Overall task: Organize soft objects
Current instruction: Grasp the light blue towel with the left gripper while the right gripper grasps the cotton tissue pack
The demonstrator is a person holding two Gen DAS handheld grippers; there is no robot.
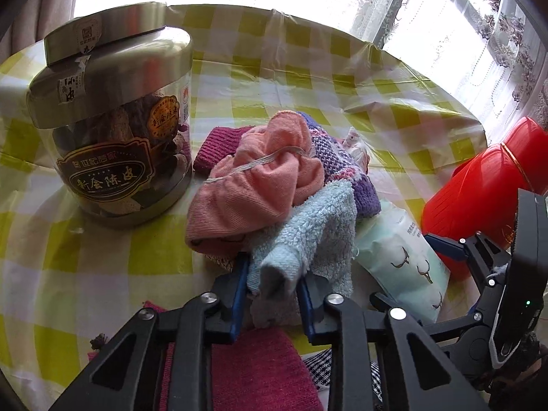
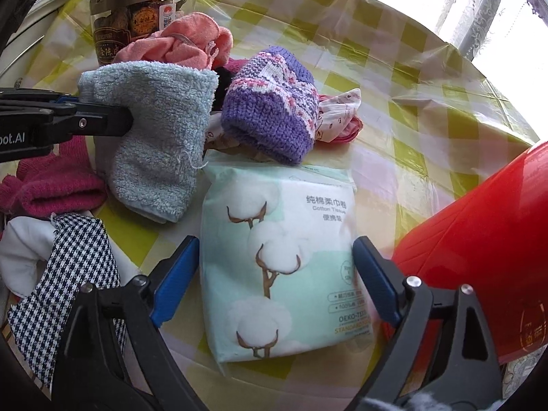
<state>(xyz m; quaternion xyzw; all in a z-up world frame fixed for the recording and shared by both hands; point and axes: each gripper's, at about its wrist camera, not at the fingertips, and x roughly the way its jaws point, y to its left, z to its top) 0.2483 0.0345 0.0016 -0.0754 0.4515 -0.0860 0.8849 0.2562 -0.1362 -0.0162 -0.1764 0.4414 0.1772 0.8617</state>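
1. The light blue terry cloth (image 1: pixel 308 236) was the piece in hand: it sat at lower centre of the left wrist view, pinched between the left gripper (image 1: pixel 274 291)'s blue fingers (image 1: pixel 241 284), which were closed on its bunched edge. In the right wrist view the same cloth (image 2: pixel 154 137) hung at centre left, its lower end on or just above the counter (image 2: pixel 394 78).

2. Just behind it, the pile of soft things filled the middle of the left view: a pink ribbed garment (image 1: pixel 253 185) on top, a purple knitted hat (image 1: pixel 342 161) to its right, a magenta knit piece (image 1: pixel 215 149) to its left.

3. The cotton tissue pack (image 2: pixel 284 257) lay flat at lower centre of the right view. The right gripper (image 2: pixel 275 277) straddled it, fingers (image 2: pixel 174 277) wide apart on either side and, as far as could be told, not yet pressing it.

4. Further out stood a metal-lidded jar (image 1: pixel 113 116) at upper left of the left view and a red container (image 2: pixel 479 233) at the right edge of the right view; a houndstooth cloth (image 2: pixel 68 274) lay at lower left.

5. Judgement: the step looked like drawing the blue cloth clear of the pile while the right side readied a grasp on the pack. The next move probably called for lifting the cloth without dragging the pink garment along, and for closing gently on the pack, which would likely squash and slip.
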